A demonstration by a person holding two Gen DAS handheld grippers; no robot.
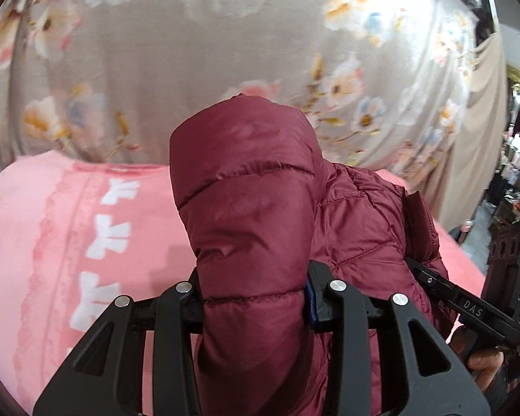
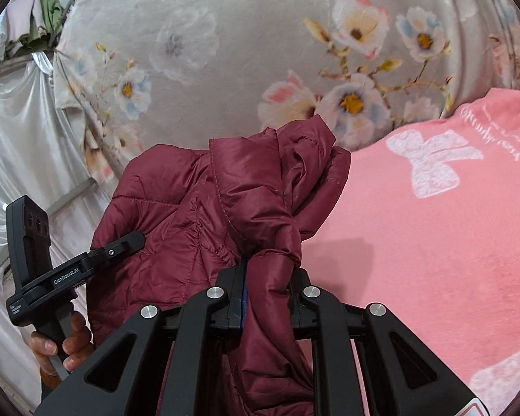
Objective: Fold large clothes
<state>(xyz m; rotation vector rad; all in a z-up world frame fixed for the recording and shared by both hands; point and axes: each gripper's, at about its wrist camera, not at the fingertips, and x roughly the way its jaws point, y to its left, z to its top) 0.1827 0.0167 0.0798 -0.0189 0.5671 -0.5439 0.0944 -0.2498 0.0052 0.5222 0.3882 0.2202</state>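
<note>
- The left gripper [image 1: 256, 306] fills the bottom centre of the left wrist view, its jaws clamped on a thick, puffy fold of the dark red quilted jacket [image 1: 246, 187].
- That fold stands up from the jaws to the middle of the frame; the rest of the jacket spreads to the right and lower right.
- The right gripper [image 2: 268, 303] sits at the bottom centre of the right wrist view, jaws drawn narrow on a thinner bunched strip of the same jacket [image 2: 190, 215], which hangs to the left and below.
- In the lower left of the right wrist view a hand [image 2: 62, 343] grips the handle of the left gripper, whose finger [image 2: 121, 244] lies against the jacket.
- In the lower right of the left wrist view the right gripper's finger reaches into the jacket.
- A pink blanket [image 1: 52, 235] with white bows lies under the jacket; it fills the right of the right wrist view.
- A grey floral cloth [image 2: 225, 52] covers the upper part of both views.
</note>
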